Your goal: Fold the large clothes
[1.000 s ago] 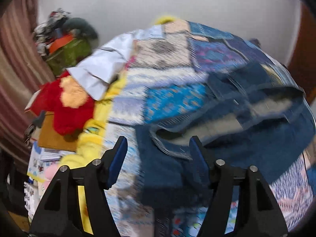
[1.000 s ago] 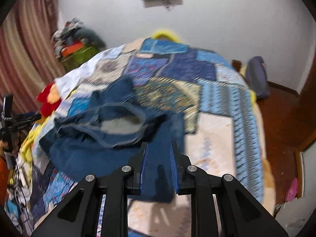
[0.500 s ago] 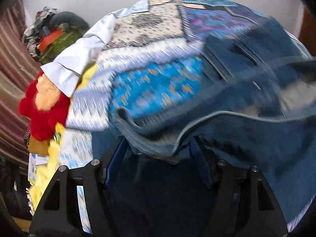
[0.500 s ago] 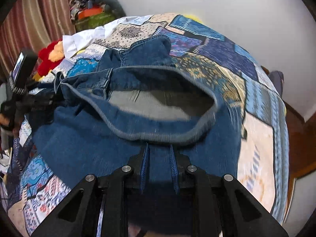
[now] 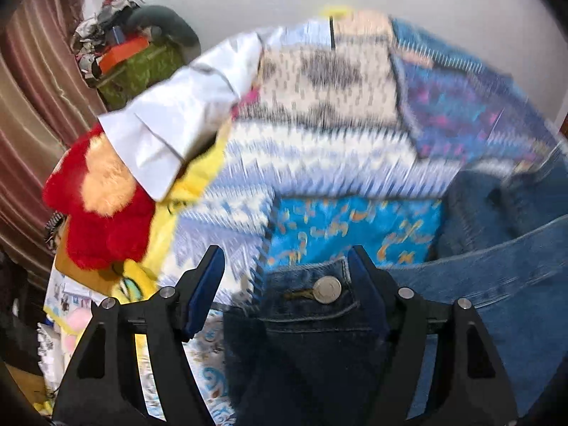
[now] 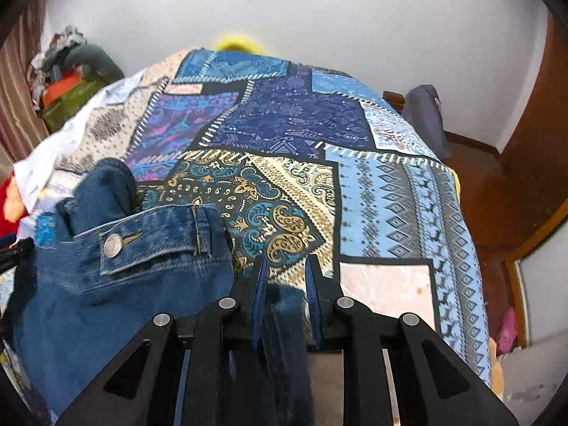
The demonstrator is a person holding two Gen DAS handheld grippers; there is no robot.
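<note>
A pair of blue denim jeans (image 6: pixel 117 284) lies on the patchwork bedspread (image 6: pixel 291 120), waistband and metal button (image 6: pixel 113 245) facing up. My right gripper (image 6: pixel 284 266) is nearly closed on a fold of the jeans' denim at the waist's right end. In the left wrist view my left gripper (image 5: pixel 284 259) stands wide open, with the jeans' buttoned waistband (image 5: pixel 319 291) lying between its fingers against the right finger. The rest of the jeans (image 5: pixel 497 248) stretches off to the right.
A red and cream plush toy (image 5: pixel 99 206) and a white folded cloth (image 5: pixel 177 120) lie at the bed's left edge. A heap of bags and clothes (image 5: pixel 131 46) stands by the curtain. A dark bag (image 6: pixel 426 117) sits on the floor at the right of the bed.
The jeans' open waist has been drawn flat, the button side now on top. The left gripper has pulled back to the buttoned end. The right gripper stays clamped on denim.
</note>
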